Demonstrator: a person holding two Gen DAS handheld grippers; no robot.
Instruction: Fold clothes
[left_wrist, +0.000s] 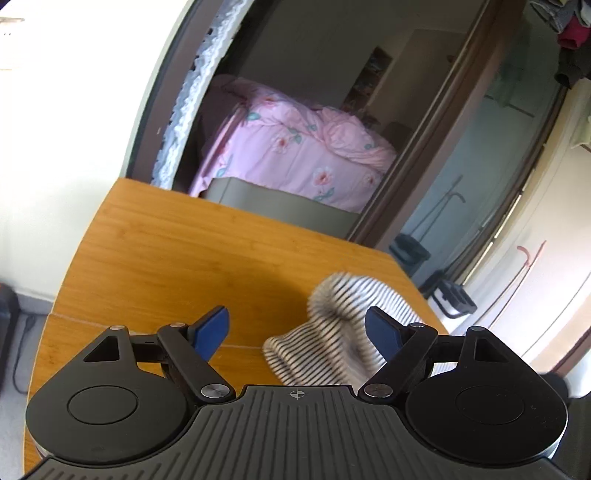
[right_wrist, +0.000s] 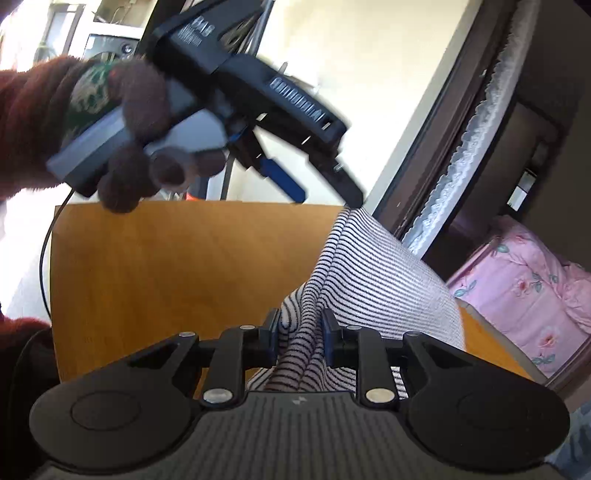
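Right gripper (right_wrist: 300, 332) is pinched tight on a bunched fold of the striped garment (right_wrist: 388, 280), lifting it off the wooden table (right_wrist: 166, 266), probably to carry an edge across. Left gripper (left_wrist: 297, 330) hangs above with its claw wide apart, holding nothing. Garment's blurry and partly cut off, so can't tell which part is which.

the garment (right_wrist: 373, 280) is white with thin dark stripes running close together. the table (left_wrist: 177, 258) is a warm honey-orange wood with fine grain. both grippers are black with ribbed dark-grey housings: the left gripper (left_wrist: 297, 328) has deep blue finger pads (left_wrist: 212, 332), and the right gripper (right_wrist: 300, 332) shows the same blue on its pads. the sleeve (right_wrist: 26, 125) is rust red. the quilt (left_wrist: 295, 147) is pale pink with pink flowers and teal leaves.
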